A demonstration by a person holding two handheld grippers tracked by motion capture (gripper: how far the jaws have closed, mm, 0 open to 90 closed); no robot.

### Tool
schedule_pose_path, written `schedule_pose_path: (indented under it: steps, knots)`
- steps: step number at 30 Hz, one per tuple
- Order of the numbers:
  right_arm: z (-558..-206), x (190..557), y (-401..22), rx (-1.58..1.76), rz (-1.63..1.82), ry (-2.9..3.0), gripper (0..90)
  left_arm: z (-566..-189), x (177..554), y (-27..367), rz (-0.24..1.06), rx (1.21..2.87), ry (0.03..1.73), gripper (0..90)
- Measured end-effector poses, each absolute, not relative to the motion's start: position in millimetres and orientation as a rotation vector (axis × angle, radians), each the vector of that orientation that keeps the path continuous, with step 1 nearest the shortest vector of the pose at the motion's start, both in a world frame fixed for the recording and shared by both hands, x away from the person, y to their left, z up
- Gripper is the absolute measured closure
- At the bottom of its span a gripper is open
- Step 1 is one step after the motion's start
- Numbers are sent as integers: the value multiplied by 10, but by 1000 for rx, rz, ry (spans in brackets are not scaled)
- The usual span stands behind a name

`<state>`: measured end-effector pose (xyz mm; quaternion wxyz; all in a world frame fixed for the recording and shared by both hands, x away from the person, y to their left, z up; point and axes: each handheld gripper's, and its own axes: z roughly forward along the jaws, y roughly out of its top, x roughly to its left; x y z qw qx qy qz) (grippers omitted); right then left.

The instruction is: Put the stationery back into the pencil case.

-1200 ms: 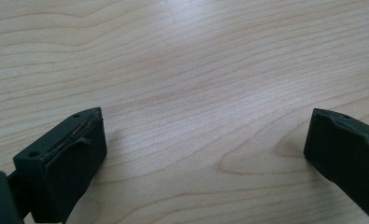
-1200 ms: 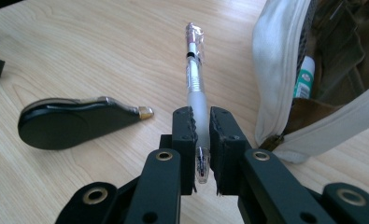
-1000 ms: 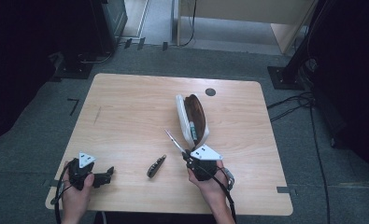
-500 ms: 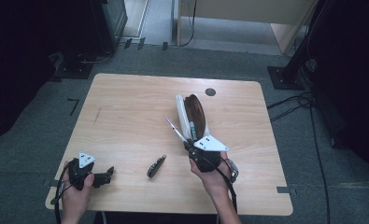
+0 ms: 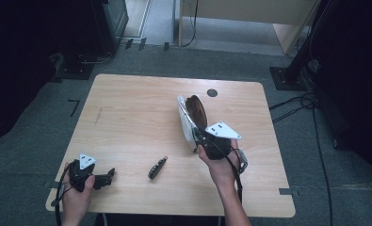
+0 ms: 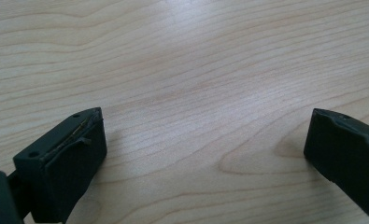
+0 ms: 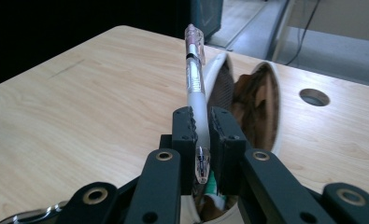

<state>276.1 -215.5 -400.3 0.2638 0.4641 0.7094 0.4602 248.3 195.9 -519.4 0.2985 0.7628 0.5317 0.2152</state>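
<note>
- On the right half of the wooden table [image 5: 127, 108], an open pencil case [image 5: 193, 117] stands on edge.
- Right gripper [image 5: 200, 137], raised just near the case on an extended forearm: jaws clamped on a pen [image 7: 195, 84] pointing far.
- Left gripper [image 5: 109, 174], near-left corner, resting low: jaws apart, empty.
- Small dark object [image 5: 157, 167] lies between the hands.

**Open jaws over bare wood**

The left gripper [image 6: 205, 154] looks down along its two black jaws at the bench [image 6: 187, 70]. The jaws stand wide apart, one at the lower left corner, the other at the lower right edge, with nothing between them but pale wood grain. A thin seam with a glint of metal runs along the left jaw's top edge.
</note>
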Motion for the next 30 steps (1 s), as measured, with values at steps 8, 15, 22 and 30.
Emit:
schedule_pose_path:
  steps: [8,15,22,30]
  knots:
    - [-3948,2956,-2219,1329,1168,1887,814,-5194,2483,1960,573,2027,1412,0]
    - [-3985,3142,-2144,1376,1062,1925,814,-5194,2483,1961,573,2029,1412,0]
    - [-3993,3234,-2071,1385,1002,1943,813,-5195,2483,1960,572,2027,1412,0]
    - [-4040,3313,-2025,1445,911,1942,812,-5195,2483,1960,573,2027,1412,0]
